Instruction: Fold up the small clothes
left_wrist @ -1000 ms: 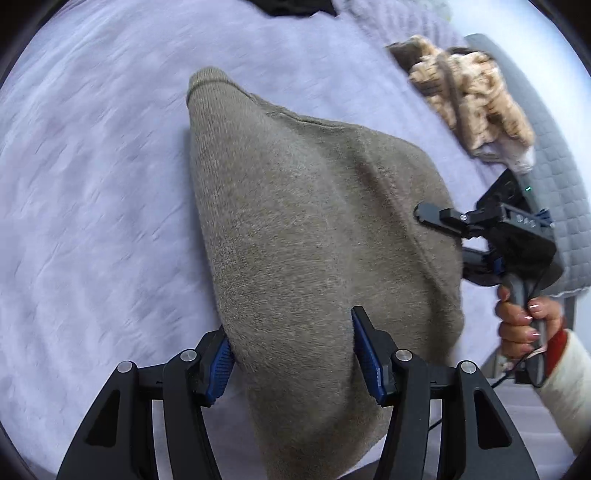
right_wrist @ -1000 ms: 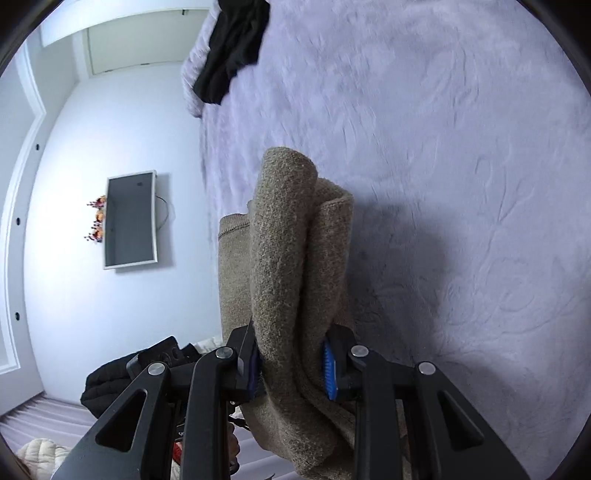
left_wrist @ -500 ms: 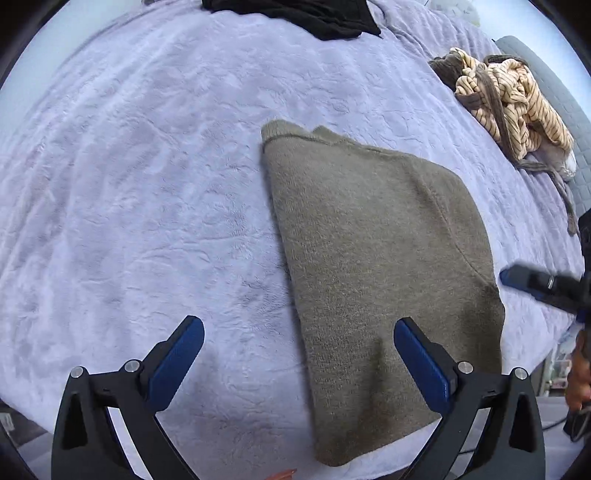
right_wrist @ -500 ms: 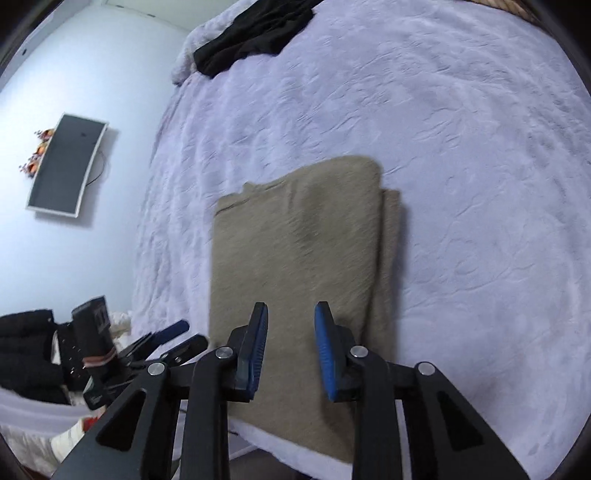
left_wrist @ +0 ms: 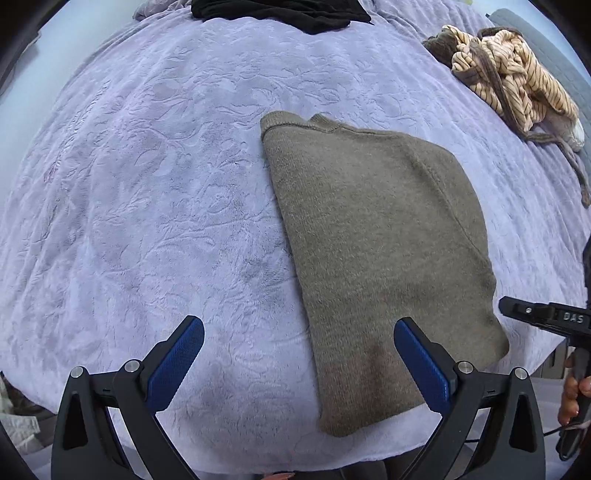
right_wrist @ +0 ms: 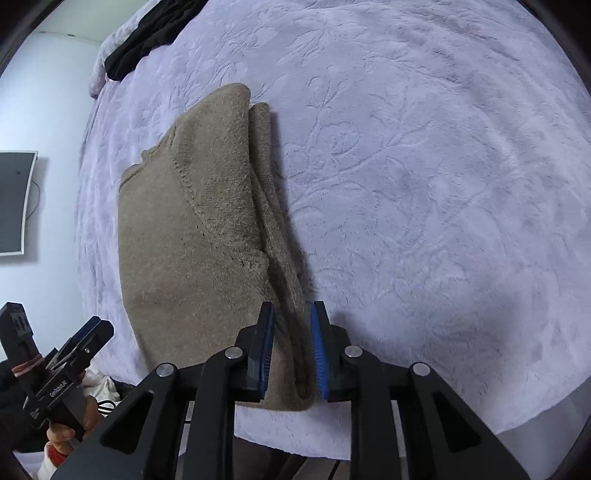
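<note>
A folded olive-brown knit sweater lies flat on the lilac bedspread, near its front edge. My left gripper hovers above it, open wide and empty; its right finger is over the sweater's near end. In the right wrist view the sweater shows a doubled fold along its right side. My right gripper is above that fold's near end, its jaws narrow and closing. The fold shows between the pads, which do not press on it. Each gripper appears at the edge of the other's view: right gripper, left gripper.
A black garment lies at the bed's far end, and a crumpled striped garment at the far right. The bedspread stretches bare to the right of the sweater. A dark screen hangs on the wall. A person's hand grips the right handle.
Both grippers let go of the sweater, which now lies flat on the bed. The left jaws swung wide and pulled back. The right gripper shifted to the sweater's folded right edge.
</note>
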Available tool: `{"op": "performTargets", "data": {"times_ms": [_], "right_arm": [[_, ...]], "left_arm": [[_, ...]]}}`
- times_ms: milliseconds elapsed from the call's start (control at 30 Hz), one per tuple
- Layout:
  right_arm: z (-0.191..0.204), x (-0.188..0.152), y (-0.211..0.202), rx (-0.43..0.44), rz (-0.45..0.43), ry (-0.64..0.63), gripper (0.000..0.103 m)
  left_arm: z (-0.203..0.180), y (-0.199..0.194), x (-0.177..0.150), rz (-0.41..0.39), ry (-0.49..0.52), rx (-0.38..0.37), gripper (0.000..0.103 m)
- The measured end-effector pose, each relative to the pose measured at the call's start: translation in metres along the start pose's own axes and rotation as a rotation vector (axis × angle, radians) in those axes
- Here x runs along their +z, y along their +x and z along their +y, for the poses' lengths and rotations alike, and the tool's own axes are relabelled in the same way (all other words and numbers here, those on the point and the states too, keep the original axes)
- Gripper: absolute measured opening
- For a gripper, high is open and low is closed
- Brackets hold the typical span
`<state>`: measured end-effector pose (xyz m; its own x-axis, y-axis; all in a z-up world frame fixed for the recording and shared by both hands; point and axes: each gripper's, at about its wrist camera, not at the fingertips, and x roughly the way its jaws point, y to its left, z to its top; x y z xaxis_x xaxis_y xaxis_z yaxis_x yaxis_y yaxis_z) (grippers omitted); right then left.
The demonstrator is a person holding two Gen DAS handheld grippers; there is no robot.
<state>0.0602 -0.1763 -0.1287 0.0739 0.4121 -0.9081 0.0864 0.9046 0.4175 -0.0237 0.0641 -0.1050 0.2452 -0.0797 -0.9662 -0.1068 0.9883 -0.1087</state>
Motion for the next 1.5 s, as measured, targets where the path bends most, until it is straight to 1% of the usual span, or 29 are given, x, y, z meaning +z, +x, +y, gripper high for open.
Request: {"op": "performTargets", "data": {"times_ms": [33, 100, 167, 200, 233, 300, 367, 400, 700, 1033, 1100, 1133, 1500], "right_arm": [[0.006, -0.003, -0.005, -0.008, -0.013, -0.012, 0.024], [0.015, -0.004, -0.017, -0.021, -0.034, -0.034, 0.030], [0.035, -0.003, -0.022, -0.034, -0.053, -0.067, 0.053], [0.045, -0.002, -0.024, -0.048, -0.056, -0.088, 0.058], [0.054, -0.001, -0.024, -0.063, -0.057, -0.108, 0.061], [0.075, 0.000, -0.026, -0.100, -0.053, -0.156, 0.063], [0.086, 0.000, -0.026, -0.132, -0.049, -0.191, 0.071], [0.092, -0.001, -0.027, -0.142, -0.048, -0.204, 0.072], [0.095, -0.006, -0.032, -0.183, -0.029, -0.222, 0.078], [0.095, -0.007, -0.036, -0.249, -0.053, -0.258, 0.083], [0.096, -0.008, -0.035, -0.261, -0.054, -0.262, 0.093], [0.096, -0.008, -0.035, -0.268, -0.056, -0.265, 0.096], [0.101, -0.009, -0.034, -0.322, -0.068, -0.271, 0.096]], "left_arm": [[-0.003, -0.002, 0.000, 0.002, 0.007, 0.009, 0.103], [-0.007, -0.005, 0.001, 0.003, 0.016, 0.020, 0.103], [-0.012, -0.009, 0.002, 0.004, 0.014, 0.025, 0.103], [-0.015, -0.011, 0.003, 0.003, 0.011, 0.026, 0.103], [-0.017, -0.013, 0.003, 0.002, 0.010, 0.025, 0.103], [-0.021, -0.016, 0.005, 0.001, 0.009, 0.025, 0.103], [-0.025, -0.019, 0.006, -0.001, 0.012, 0.026, 0.103], [-0.026, -0.020, 0.006, -0.002, 0.011, 0.026, 0.103], [-0.030, -0.025, 0.008, 0.003, -0.008, 0.036, 0.103], [-0.034, -0.024, 0.006, 0.007, 0.002, 0.042, 0.103], [-0.034, -0.024, 0.006, 0.010, 0.001, 0.040, 0.103], [-0.034, -0.024, 0.005, 0.010, -0.001, 0.042, 0.103], [-0.029, -0.025, 0.006, 0.006, 0.003, 0.039, 0.103]]}}
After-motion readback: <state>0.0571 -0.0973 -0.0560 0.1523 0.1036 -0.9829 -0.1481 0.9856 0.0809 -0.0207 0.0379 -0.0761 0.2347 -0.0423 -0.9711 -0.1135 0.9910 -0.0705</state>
